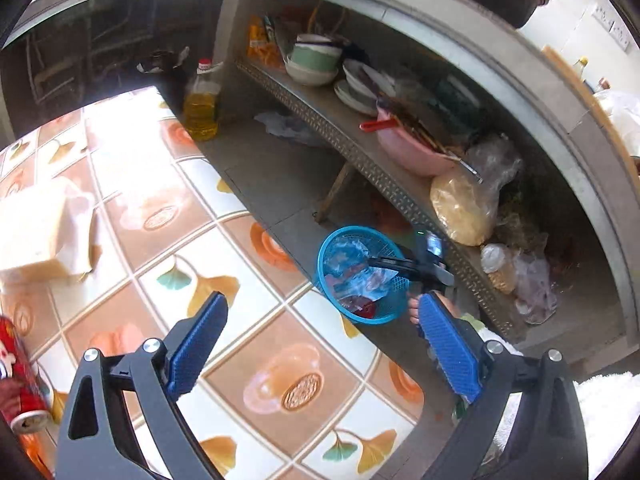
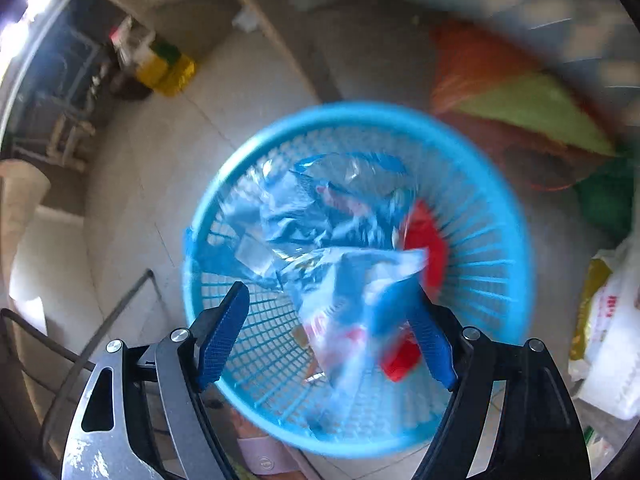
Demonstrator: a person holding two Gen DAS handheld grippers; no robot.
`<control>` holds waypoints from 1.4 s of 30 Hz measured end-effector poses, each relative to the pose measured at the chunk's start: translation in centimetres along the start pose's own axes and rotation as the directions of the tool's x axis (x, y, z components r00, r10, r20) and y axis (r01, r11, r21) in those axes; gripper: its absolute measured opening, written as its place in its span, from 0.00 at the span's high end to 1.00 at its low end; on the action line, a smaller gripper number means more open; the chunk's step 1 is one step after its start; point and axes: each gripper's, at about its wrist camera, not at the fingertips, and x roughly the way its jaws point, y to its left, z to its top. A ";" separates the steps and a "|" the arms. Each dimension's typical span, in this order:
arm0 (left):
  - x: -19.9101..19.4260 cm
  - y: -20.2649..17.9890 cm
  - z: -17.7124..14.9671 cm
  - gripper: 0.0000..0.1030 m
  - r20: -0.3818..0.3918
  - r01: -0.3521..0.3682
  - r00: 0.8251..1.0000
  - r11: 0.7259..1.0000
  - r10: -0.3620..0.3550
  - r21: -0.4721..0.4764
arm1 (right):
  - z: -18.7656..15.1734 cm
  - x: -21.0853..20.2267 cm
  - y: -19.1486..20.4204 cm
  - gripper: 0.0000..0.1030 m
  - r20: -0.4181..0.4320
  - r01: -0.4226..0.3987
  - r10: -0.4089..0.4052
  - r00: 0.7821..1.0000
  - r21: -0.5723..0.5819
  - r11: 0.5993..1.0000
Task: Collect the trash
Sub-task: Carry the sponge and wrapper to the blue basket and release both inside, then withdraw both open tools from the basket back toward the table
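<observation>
Blue ribbed pads of the right gripper [image 2: 332,336] are standing wide apart directly over the blue mesh basket [image 2: 500,208], and a crumpled clear-and-white plastic wrapper [image 2: 360,304] is hanging blurred between them, lying against the right-hand pad. Whether that pad is still touching it I cannot tell for sure, but nothing is pinching it, so I judge it to be dropping into the basket. Below it, more clear film and a red packet [image 2: 424,236] are already lying in the basket, which is sitting on the grey floor beside a low shelf.

From the left wrist view, the left gripper [image 1: 324,344] is hovering empty, jaws spread, above the table with the flowered tile-pattern cloth [image 1: 168,216]. A red drink can [image 1: 20,380] is lying on its side at the table's near left edge, and a crumpled sheet of paper [image 1: 44,228] is resting further along.

As a judgement, the wrapper is weighing almost nothing, limp and slick, so it is best pinched at a bunched fold. The can is looking light, stiff and prone to rolling; gripping across its middle seems safest.
</observation>
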 end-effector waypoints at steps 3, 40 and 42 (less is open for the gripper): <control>-1.4 0.3 -0.8 0.09 0.038 0.007 0.999 1.000 -0.007 -0.001 | -0.7 -2.9 -1.1 0.30 0.071 0.006 -0.007 0.997 0.009 1.000; -15.0 8.4 -11.6 0.08 0.272 -0.082 0.952 0.973 0.140 -0.215 | -5.6 -14.5 6.1 0.32 0.200 -0.036 0.056 0.978 -0.104 0.994; -15.8 8.7 -13.0 0.08 0.280 -0.110 0.944 0.967 0.173 -0.229 | -6.6 -17.0 7.8 0.30 0.233 -0.058 0.093 0.968 -0.155 0.986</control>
